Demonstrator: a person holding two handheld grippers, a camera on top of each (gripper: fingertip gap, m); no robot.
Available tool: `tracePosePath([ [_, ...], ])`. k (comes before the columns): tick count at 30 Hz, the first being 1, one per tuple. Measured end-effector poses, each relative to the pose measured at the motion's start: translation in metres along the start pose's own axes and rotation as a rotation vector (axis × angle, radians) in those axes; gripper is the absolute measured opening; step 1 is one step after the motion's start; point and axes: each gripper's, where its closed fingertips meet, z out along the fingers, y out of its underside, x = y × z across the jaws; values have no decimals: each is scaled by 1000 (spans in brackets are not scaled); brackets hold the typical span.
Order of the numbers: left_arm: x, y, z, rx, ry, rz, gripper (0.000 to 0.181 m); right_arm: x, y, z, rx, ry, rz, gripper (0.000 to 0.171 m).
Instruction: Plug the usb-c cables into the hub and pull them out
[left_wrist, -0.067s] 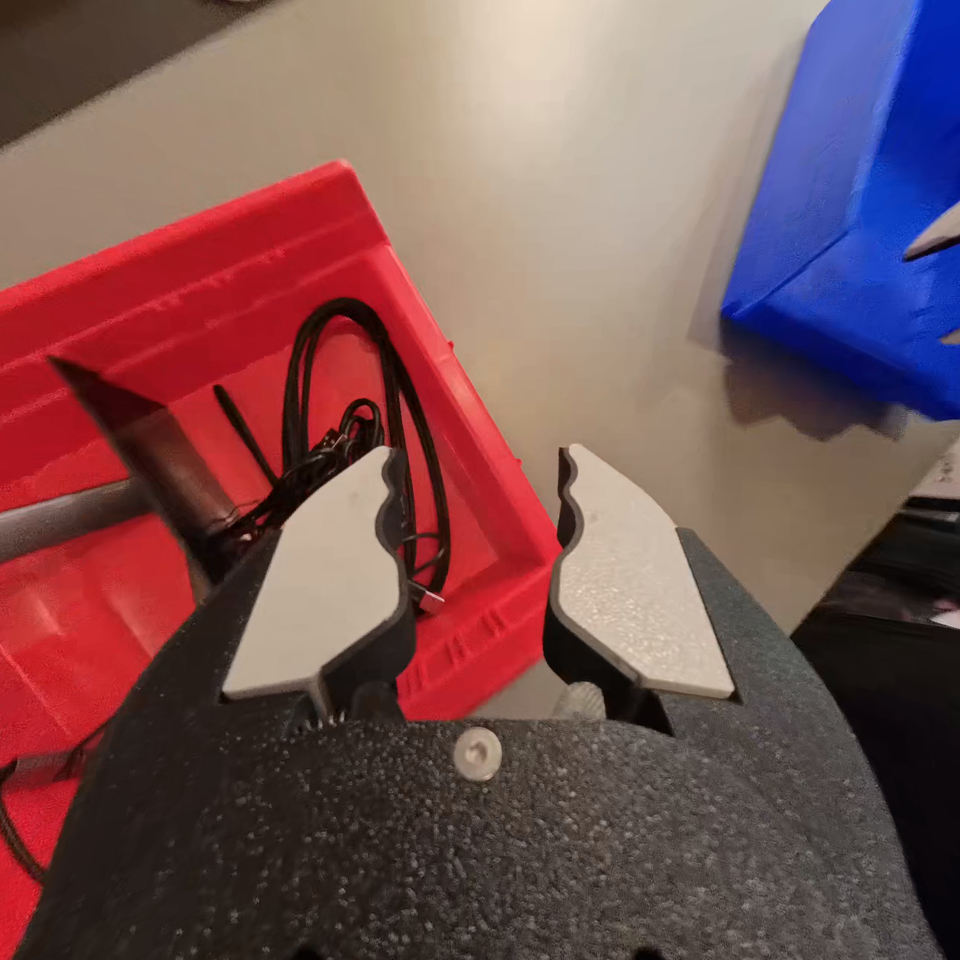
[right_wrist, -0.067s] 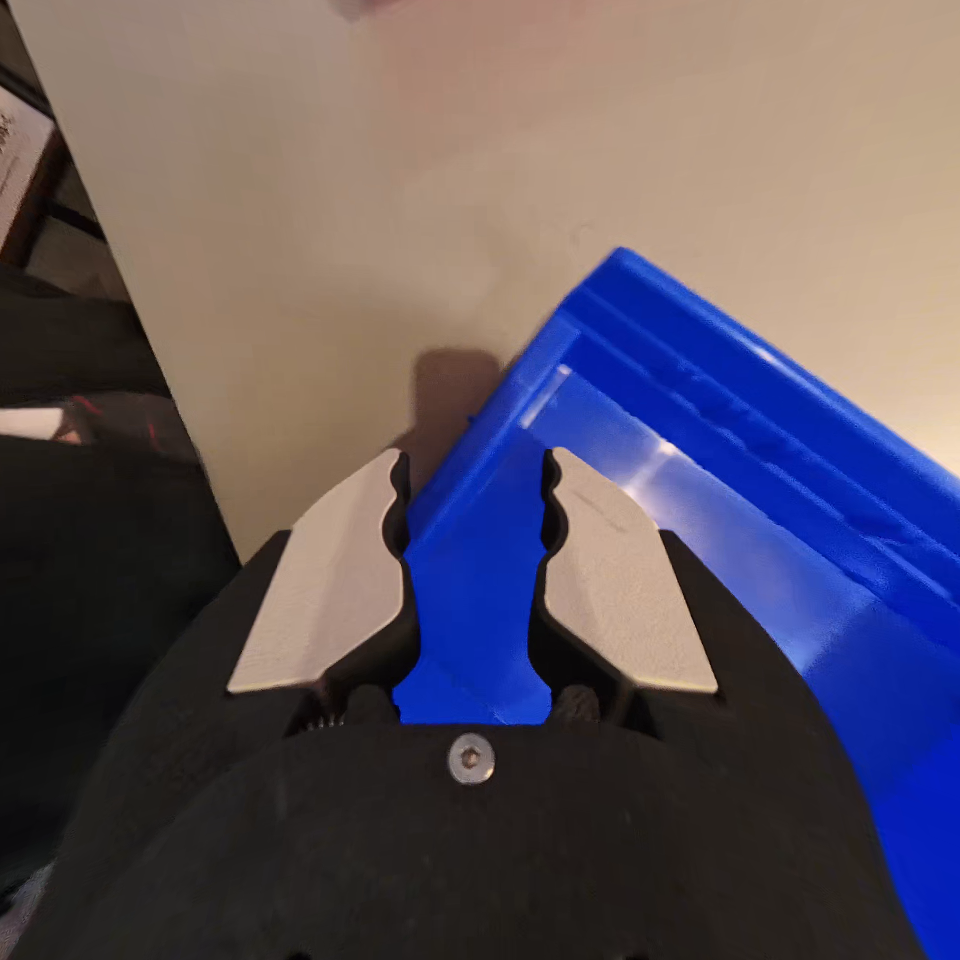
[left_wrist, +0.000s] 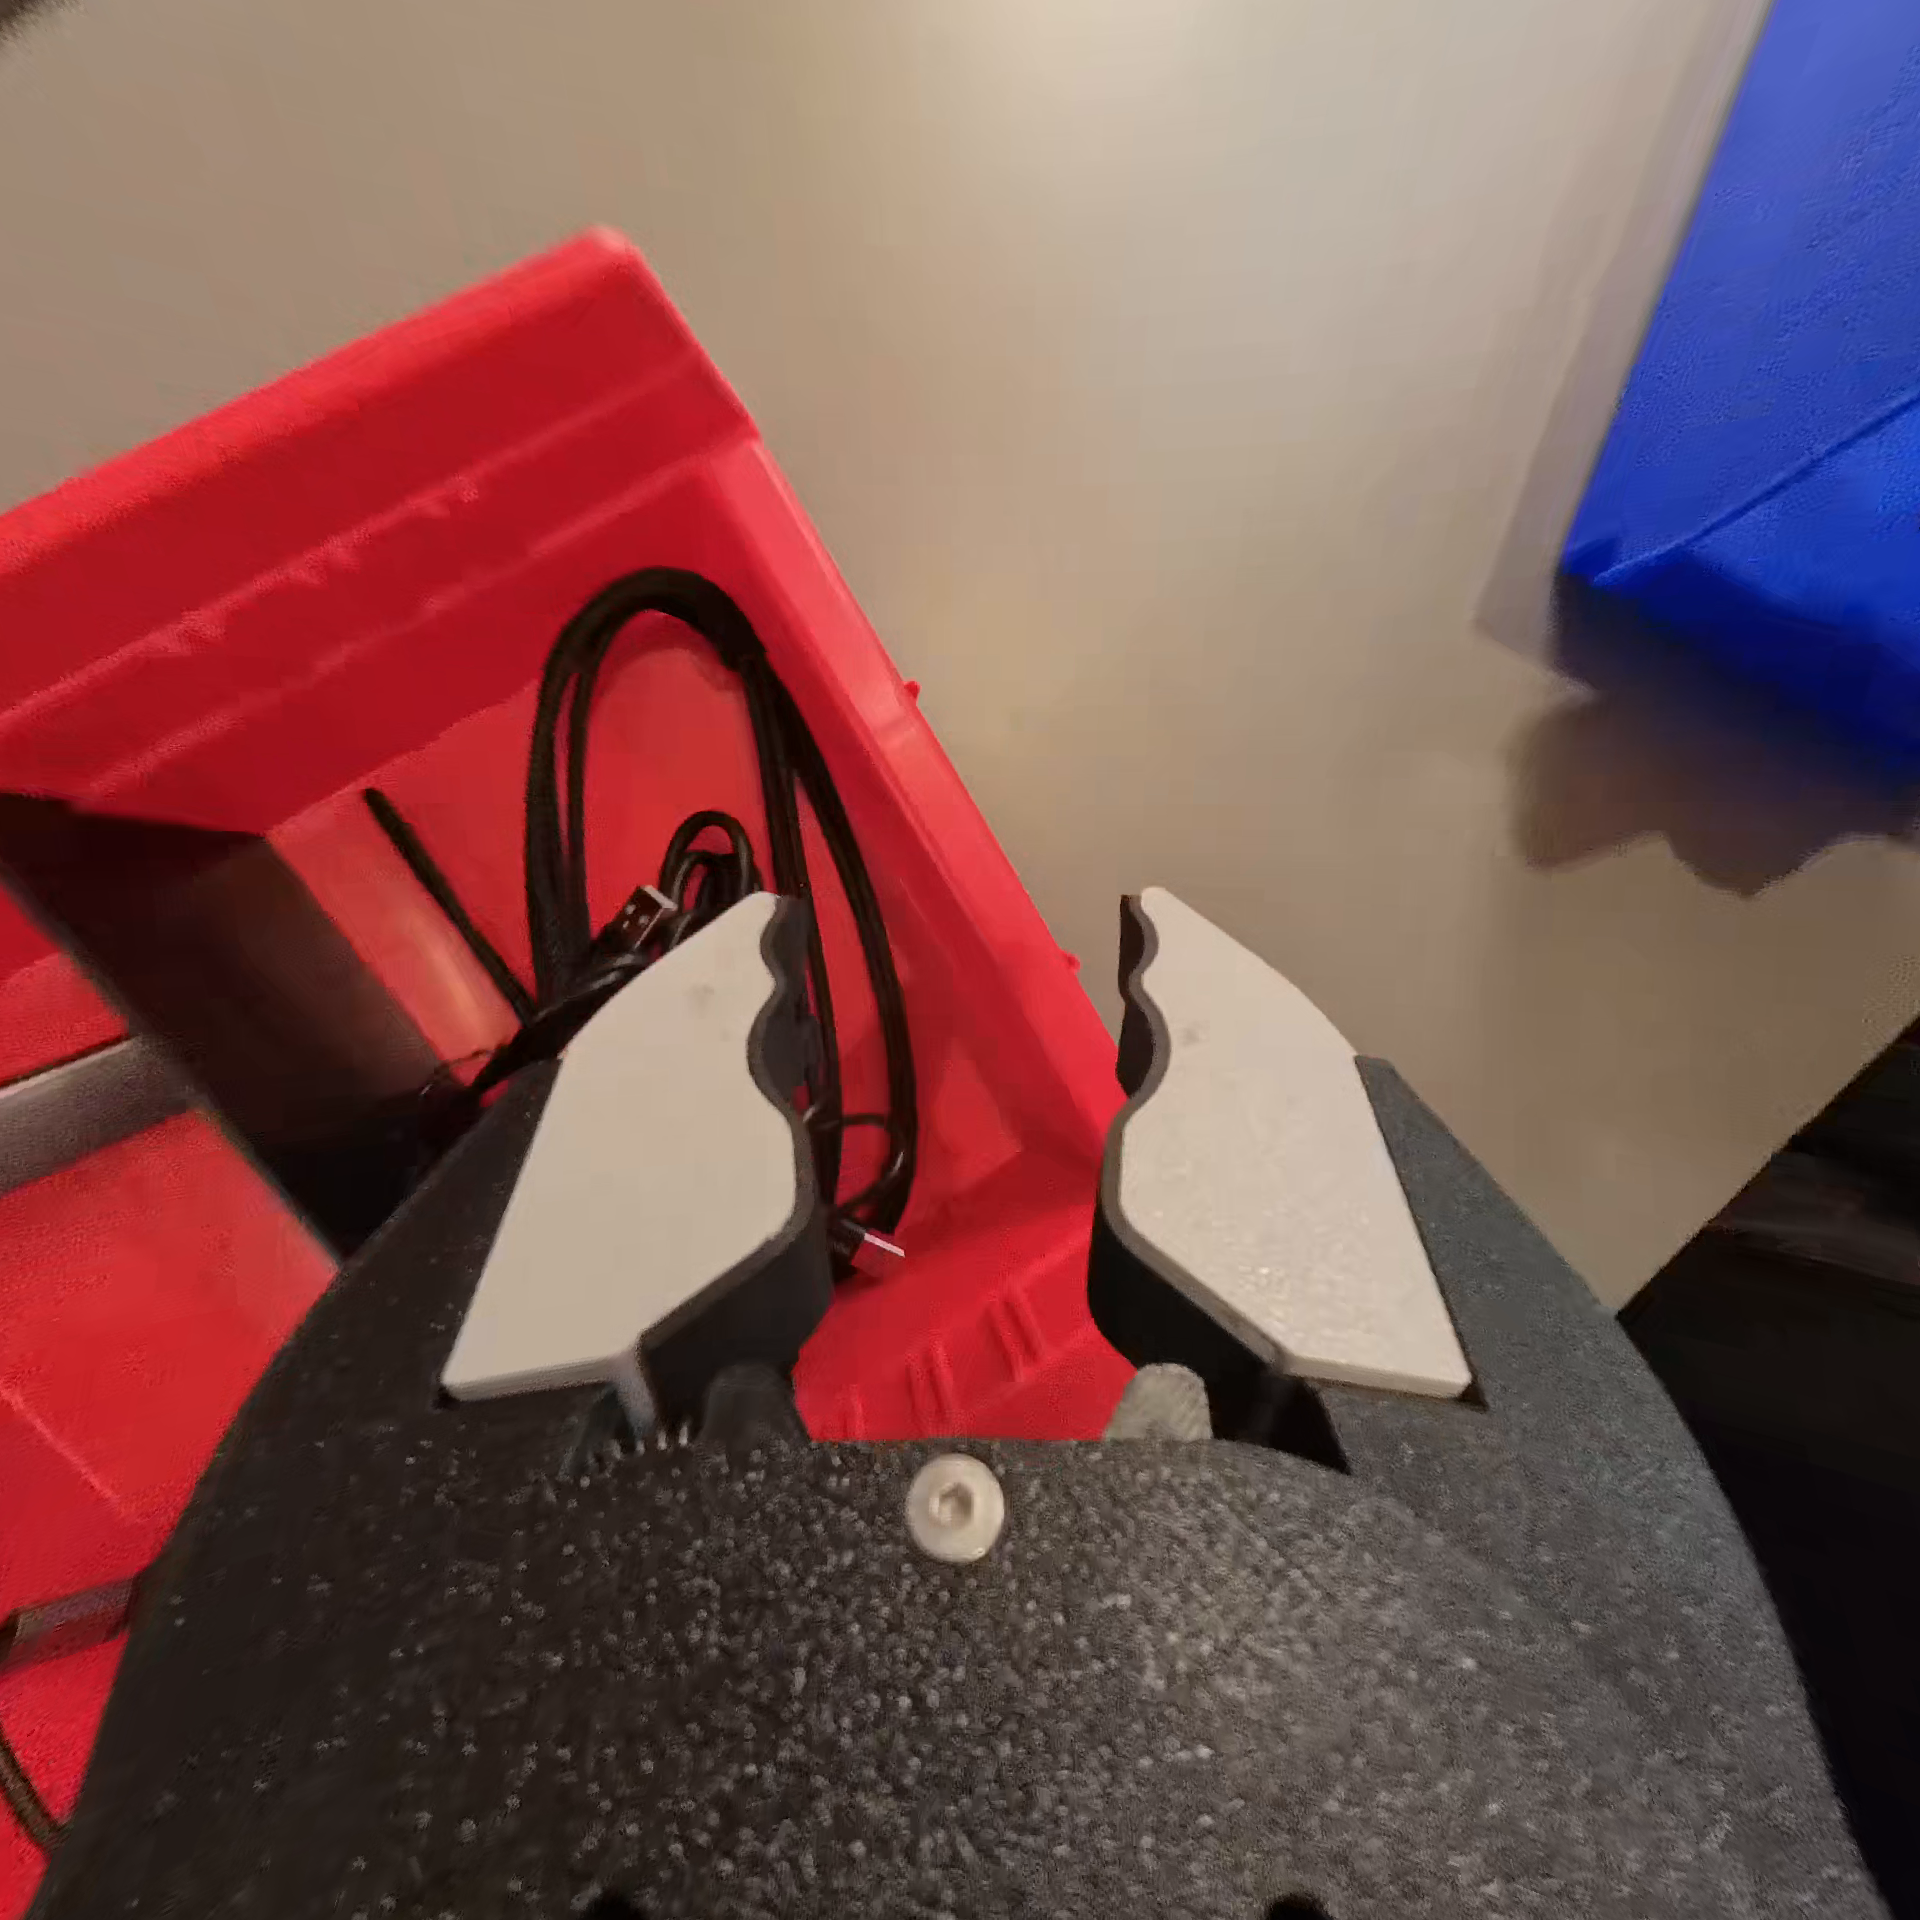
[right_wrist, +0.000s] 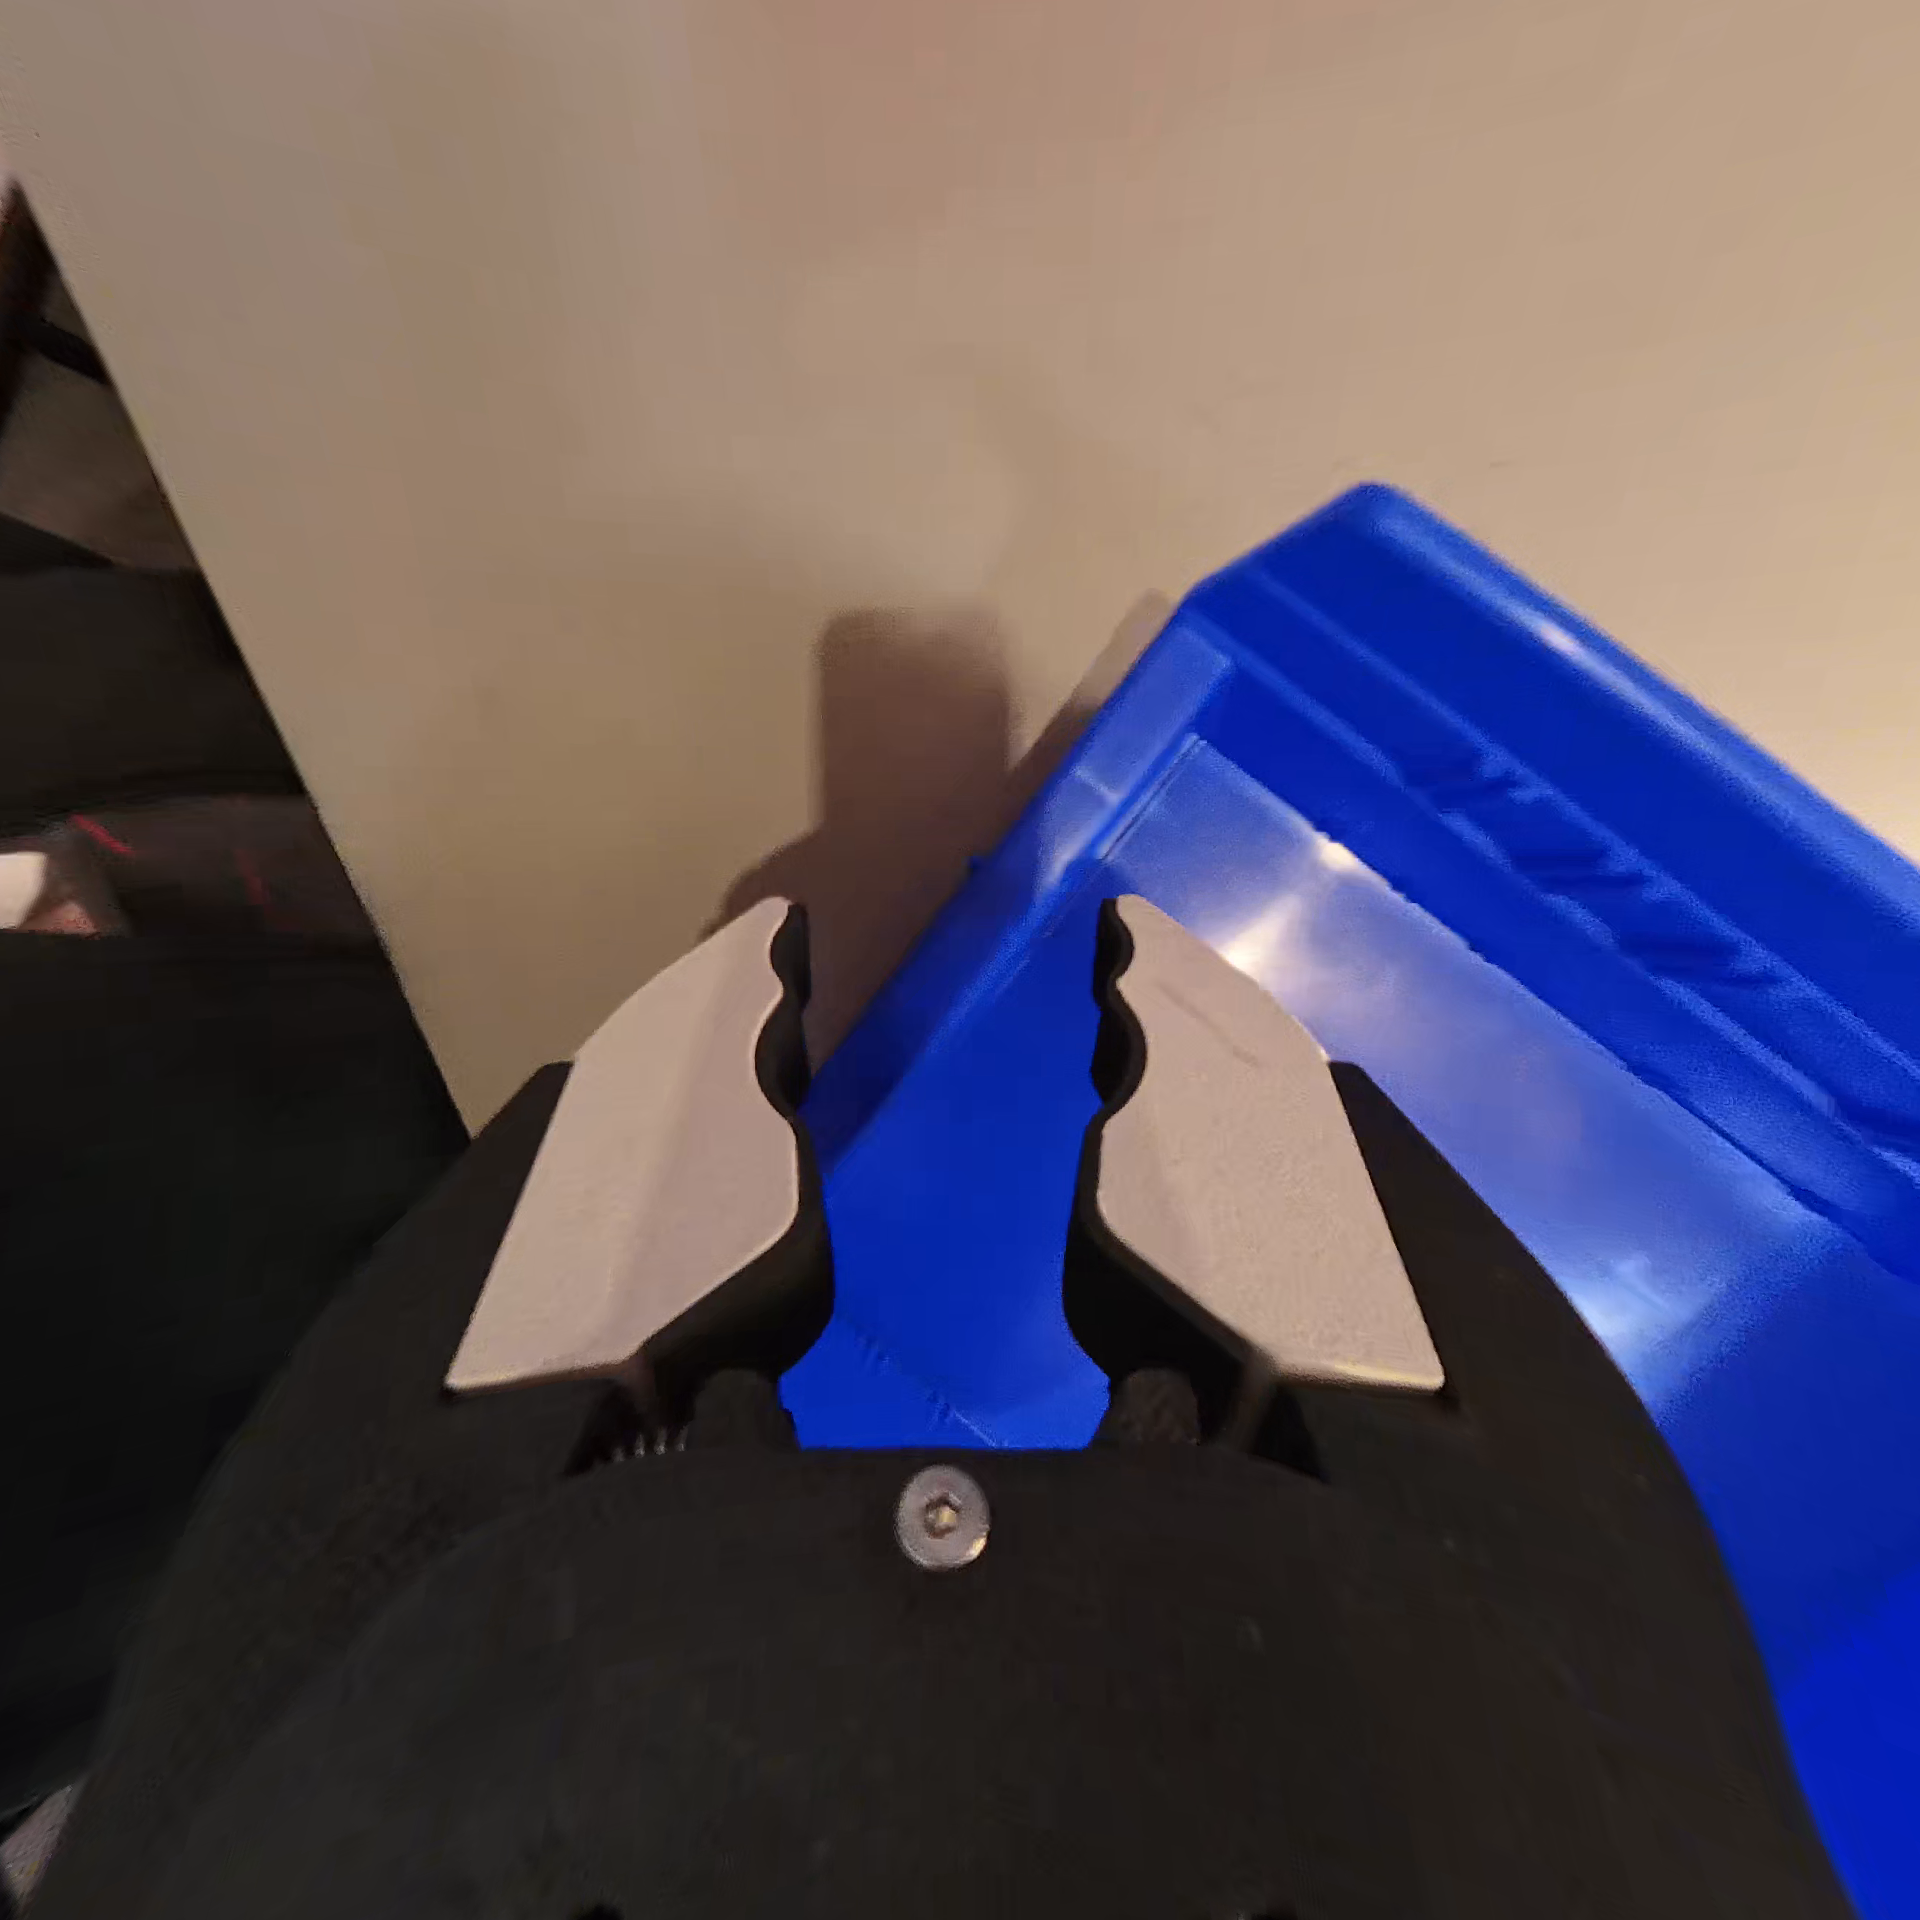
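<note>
A coil of black cables (left_wrist: 717, 831) lies in a red bin (left_wrist: 312, 540); one metal plug end (left_wrist: 878, 1247) shows beside my left fingers. A dark grey block (left_wrist: 208, 966), possibly the hub, lies at the bin's left. My left gripper (left_wrist: 951, 914) is open and empty, hovering over the bin's right front corner. My right gripper (right_wrist: 951, 914) is open and empty, over the near left corner of a blue bin (right_wrist: 1558, 831), whose visible inside looks bare.
Both bins stand on a pale beige table (left_wrist: 1143, 364). The blue bin also shows at the right of the left wrist view (left_wrist: 1787, 416). The table's near edge (right_wrist: 312, 810) runs at the left of the right wrist view, with dark space beyond. Spacing between my two grippers at the tips: around 30 cm.
The left gripper has shifted slightly toward the red bin. The right gripper's tip has gone out of the left wrist view. Both stay open.
</note>
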Motion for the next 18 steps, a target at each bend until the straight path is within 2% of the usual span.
tracePosePath([
  [2,-3,3,29,-104,-16,19,56,-3,4,17,-52,20,2,55],
  [5,-17,15,54,-236,-127,73,45,7,24,28,-166,140,-74,41],
  [8,-5,19,60,-240,-94,154,35,6,34,25,-158,152,-105,36],
  [13,-1,55,44,-297,-67,291,32,17,76,3,-221,198,-160,31],
  [18,-25,131,2,-496,-91,322,23,35,140,-31,-333,277,-110,26],
])
